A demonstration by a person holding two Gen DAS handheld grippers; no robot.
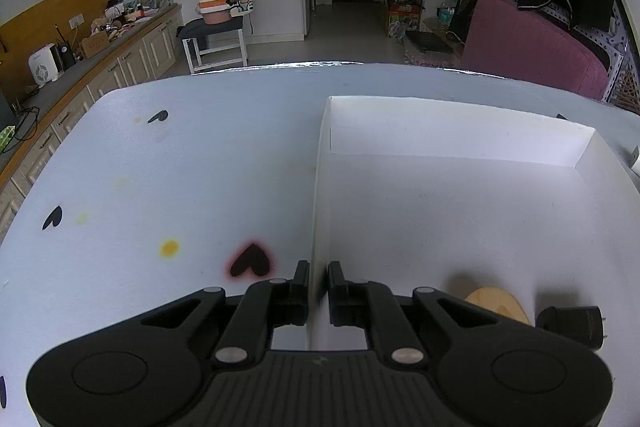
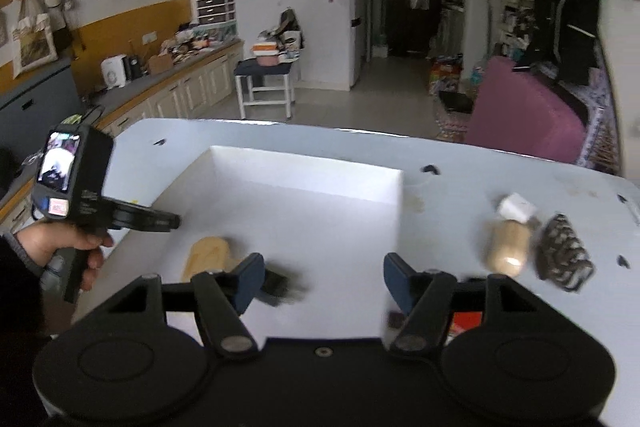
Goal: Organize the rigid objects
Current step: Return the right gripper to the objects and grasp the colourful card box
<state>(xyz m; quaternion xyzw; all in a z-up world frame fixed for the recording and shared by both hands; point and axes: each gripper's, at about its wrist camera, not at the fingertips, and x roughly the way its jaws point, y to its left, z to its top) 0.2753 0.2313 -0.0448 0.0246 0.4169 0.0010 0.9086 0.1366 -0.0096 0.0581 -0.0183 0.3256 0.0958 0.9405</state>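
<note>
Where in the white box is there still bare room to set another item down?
The far half of the box, from its back wall down to the wooden piece, is bare, as is the strip along its right wall. The near left corner is crowded: the wooden piece and a black plug lie there, and the left gripper clamps the left wall.

Half hidden behind the left gripper's linkage: a tan wooden piece and a black plug-like object in the white box. Smeared by motion blur in the right wrist view: a dark object inside the box. Unreadable: a red item behind the right gripper.
</note>
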